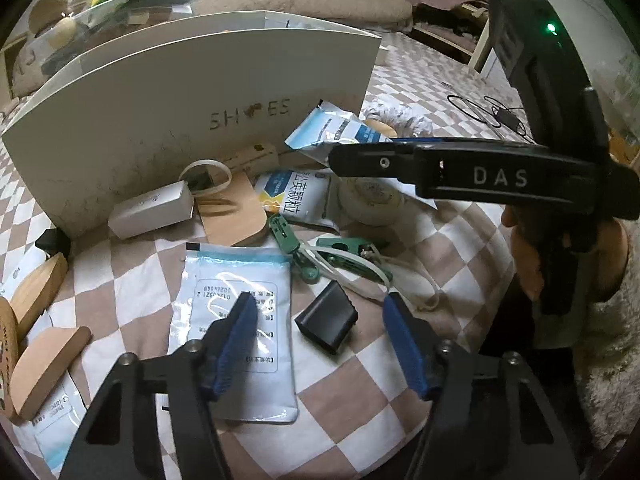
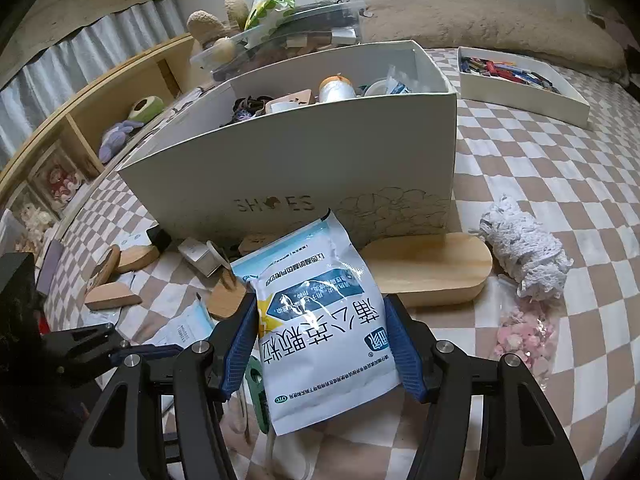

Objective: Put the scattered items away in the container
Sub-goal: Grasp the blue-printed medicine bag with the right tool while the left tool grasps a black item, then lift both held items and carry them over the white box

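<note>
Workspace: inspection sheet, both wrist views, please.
Surface: checkered bedspread.
Job's things: white shoe box, part filled; small black block, flat white pouch, green clips and wooden pieces lie loose.
Clutter: white rag bundle, pink bits, shallow tray.
Grippers: right tool shut on medicine sachet; left tool open, the black block between its fingers.
Cables: black lead on the bedspread.
Surroundings: wooden shelf, curtain.
</note>
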Demonstrator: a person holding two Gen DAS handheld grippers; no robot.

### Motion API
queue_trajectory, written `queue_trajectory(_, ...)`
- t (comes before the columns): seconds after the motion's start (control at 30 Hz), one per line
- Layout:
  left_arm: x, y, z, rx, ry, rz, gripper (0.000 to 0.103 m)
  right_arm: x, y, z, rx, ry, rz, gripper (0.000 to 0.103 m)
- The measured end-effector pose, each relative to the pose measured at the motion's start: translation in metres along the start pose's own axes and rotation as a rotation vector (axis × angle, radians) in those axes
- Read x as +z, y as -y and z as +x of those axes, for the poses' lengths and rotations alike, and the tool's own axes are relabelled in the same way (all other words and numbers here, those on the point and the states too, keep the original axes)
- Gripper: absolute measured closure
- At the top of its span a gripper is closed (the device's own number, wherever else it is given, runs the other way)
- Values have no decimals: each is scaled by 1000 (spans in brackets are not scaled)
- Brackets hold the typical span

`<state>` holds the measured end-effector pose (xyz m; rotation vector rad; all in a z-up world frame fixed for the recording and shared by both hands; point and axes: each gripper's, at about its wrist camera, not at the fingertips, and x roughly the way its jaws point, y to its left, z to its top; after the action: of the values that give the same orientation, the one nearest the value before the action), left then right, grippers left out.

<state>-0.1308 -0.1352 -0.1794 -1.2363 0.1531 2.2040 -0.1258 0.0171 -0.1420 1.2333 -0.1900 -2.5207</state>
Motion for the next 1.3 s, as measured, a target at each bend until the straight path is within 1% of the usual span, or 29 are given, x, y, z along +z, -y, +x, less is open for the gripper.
queue_trajectory(0.03, 0, 1, 0, -9, -2, -1, 52, 0, 0, 0, 2, -1, 5, 40)
queue_trajectory(0.07, 0, -1, 1, -15, -5, -1, 54, 0, 1, 0, 4, -1, 9, 40)
queue_trajectory(0.13, -2, 3, 4, 7, -7, 22, 63, 0, 2, 1, 5, -3, 14, 40)
queue_trajectory(0.17, -2, 5, 5, 16, -9, 37, 65, -1, 2, 1, 5, -4, 16, 40)
queue_trajectory(0.23, -3, 8, 7, 9, -15, 55, 72, -1, 2, 1, 6, -6, 16, 40)
queue_trajectory(0.27, -4, 9, 8, -2, -26, 57, 72, -1, 2, 1, 1, -5, 17, 40)
queue_trajectory(0.37, -5, 12, 11, 2, -38, 65, 72, -2, 1, 2, -1, -8, 14, 40)
queue_trajectory(0.5, -3, 8, 12, -13, -37, 42, 72, -2, -2, 4, -2, -15, 3, 40)
queue_trajectory(0.6, -2, 8, 10, -10, -29, 35, 72, -2, -3, 3, -1, -15, 2, 40)
queue_trajectory(0.73, 1, 2, 7, -12, -33, -3, 72, -3, -3, 2, 13, -18, 26, 40)
queue_trajectory(0.87, 3, -4, -4, -16, -6, -39, 72, -3, -6, -5, 26, -9, 42, 40)
queue_trajectory(1.17, 12, -28, -26, 18, 77, -103, 72, -6, -17, -23, 53, 35, 61, 40)
queue_trajectory(1.3, 14, -37, -42, 66, 119, -112, 72, -3, -21, -29, 77, 46, 65, 40)
